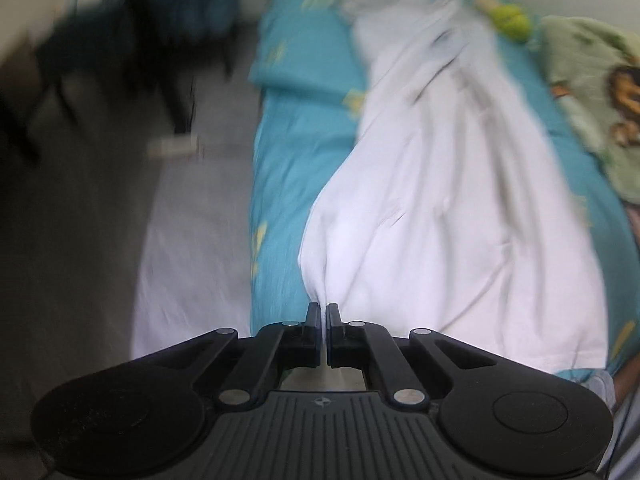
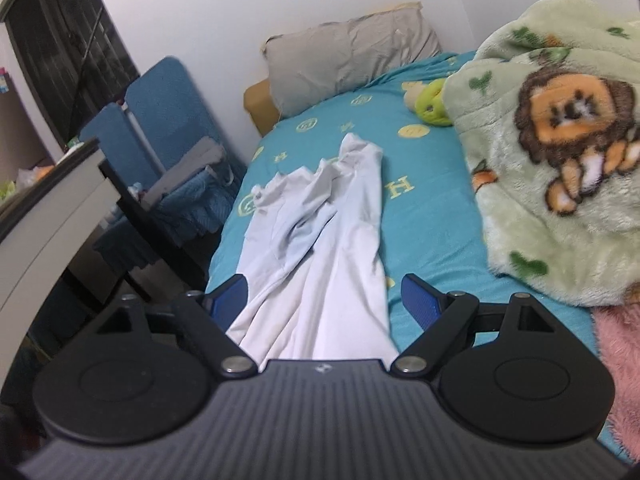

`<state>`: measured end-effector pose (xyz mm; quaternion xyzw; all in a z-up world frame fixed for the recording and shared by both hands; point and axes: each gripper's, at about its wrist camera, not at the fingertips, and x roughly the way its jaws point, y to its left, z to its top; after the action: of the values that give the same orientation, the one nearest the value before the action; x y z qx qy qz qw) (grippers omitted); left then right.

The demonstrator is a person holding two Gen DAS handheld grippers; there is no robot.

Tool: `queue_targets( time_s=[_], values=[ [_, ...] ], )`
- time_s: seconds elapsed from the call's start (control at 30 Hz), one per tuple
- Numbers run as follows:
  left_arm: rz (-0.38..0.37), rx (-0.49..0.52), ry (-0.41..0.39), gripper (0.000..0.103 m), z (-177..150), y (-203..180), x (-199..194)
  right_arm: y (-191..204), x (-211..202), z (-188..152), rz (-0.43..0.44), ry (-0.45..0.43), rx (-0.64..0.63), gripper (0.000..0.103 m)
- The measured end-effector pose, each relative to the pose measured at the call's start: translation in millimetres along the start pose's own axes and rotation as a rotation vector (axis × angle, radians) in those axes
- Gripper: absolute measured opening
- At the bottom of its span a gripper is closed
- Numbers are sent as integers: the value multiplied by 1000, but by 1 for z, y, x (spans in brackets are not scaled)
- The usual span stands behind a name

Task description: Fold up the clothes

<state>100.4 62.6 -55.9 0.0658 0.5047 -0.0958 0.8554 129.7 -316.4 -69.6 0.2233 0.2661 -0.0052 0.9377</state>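
White cotton garment lies stretched lengthwise along the teal bedsheet with yellow letter prints, bunched and wrinkled at its far end, and that's pretty much the whole scene. Left gripper has its two black fingers pressed together on a pinch of the garment's near edge, and the fabric fans out from that pinch toward the far end of the bed (this view is heavily motion-blurred, so fine detail is lost). Right gripper sits with its blue-padded fingers wide apart, one on each side of the cloth's near end, and I can't tell whether the pads touch the fabric.

Grey rumpled pillow leans against the white wall at the head of the bed. Pale green fleece blanket with a cartoon lion is heaped along the right side, with a lime-green plush toy just beside its far edge. Blue folding chair stands off the left side of the bed
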Motion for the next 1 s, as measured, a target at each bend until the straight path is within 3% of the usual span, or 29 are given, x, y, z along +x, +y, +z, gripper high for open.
queue_targets(
  time_s=[0.1, 0.23, 0.3, 0.43, 0.53, 0.57, 0.6, 0.7, 0.73, 0.8, 0.87, 0.93, 1.0],
  values=[
    [11, 136, -192, 2, -6, -38, -48, -7, -4, 4, -54, -33, -5, 85],
    [-78, 366, -322, 2, -26, -104, -84, -19, -5, 8, -32, -48, 26, 85],
    [-151, 447, -300, 2, -38, -134, -80, -23, -5, 7, -13, -46, 33, 85],
    [-280, 473, -135, 6, -49, -162, -41, -26, -2, 2, -4, -1, 11, 85],
    [-314, 379, -76, 28, -50, -147, -23, -30, 0, -7, 13, 96, 17, 85],
    [-314, 316, -83, 42, -47, -134, -22, -32, 1, -10, 25, 136, 28, 85],
    [-329, 236, -95, 54, -43, -117, -23, -34, 2, -16, 25, 174, 44, 85],
    [-390, -43, -127, 70, -36, -61, -14, -39, 5, -35, 6, 285, 102, 84],
    [-397, -134, -133, 71, -34, -43, -6, -40, 6, -42, 0, 321, 121, 84],
    [-360, -251, -113, 72, -31, -16, 16, -44, 8, -55, -13, 395, 160, 71],
    [-338, -319, -67, 72, -30, 1, 40, -51, 16, -66, -56, 461, 199, 72],
    [-374, -385, 9, 72, -29, 10, 60, -59, 26, -74, -98, 521, 244, 72],
    [-413, -386, 29, 72, -30, 8, 65, -59, 35, -81, -128, 567, 247, 71]
  ],
)
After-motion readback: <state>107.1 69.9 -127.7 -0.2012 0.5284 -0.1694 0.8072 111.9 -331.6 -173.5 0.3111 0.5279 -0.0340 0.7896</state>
